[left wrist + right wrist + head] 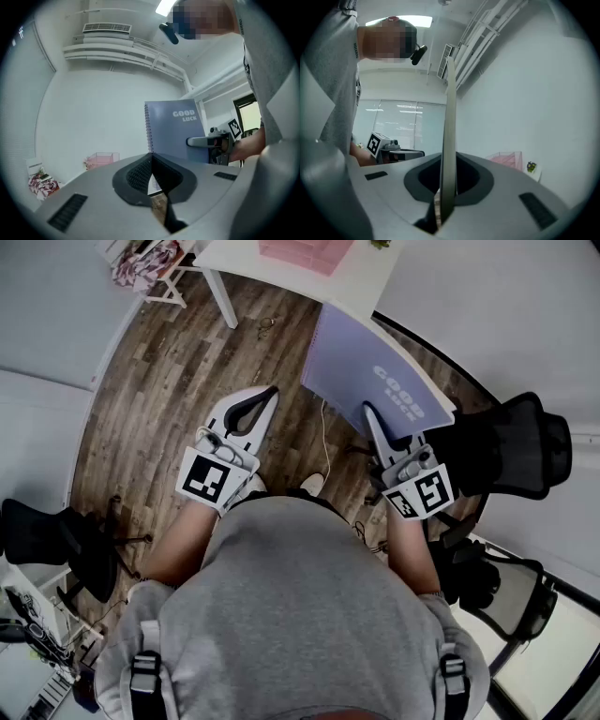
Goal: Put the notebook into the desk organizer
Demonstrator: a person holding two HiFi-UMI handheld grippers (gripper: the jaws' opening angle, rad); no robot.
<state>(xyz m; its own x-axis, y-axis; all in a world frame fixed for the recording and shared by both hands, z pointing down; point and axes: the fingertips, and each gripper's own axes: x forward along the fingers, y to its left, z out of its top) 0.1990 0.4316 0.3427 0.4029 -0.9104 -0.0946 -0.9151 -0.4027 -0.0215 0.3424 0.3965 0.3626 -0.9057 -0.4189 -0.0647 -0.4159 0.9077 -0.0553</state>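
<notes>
A lavender spiral notebook [375,381] marked "GOOD LUCK" is held upright over the wooden floor. My right gripper [368,411] is shut on its lower edge. In the right gripper view the notebook [450,117] stands edge-on between the jaws of that gripper [447,161]. My left gripper [272,392] is to the left of the notebook, apart from it, shut and holding nothing. The left gripper view shows that gripper's tips [151,159] touching, with the notebook cover [173,126] and the right gripper [206,140] beyond. The pink desk organizer [305,251] stands on the white table ahead.
The white table [366,282] runs across the top of the head view. Black office chairs stand at the right [511,446] and the lower left [56,540]. A white cable [325,432] lies on the floor. A patterned bundle [145,263] sits on a rack at top left.
</notes>
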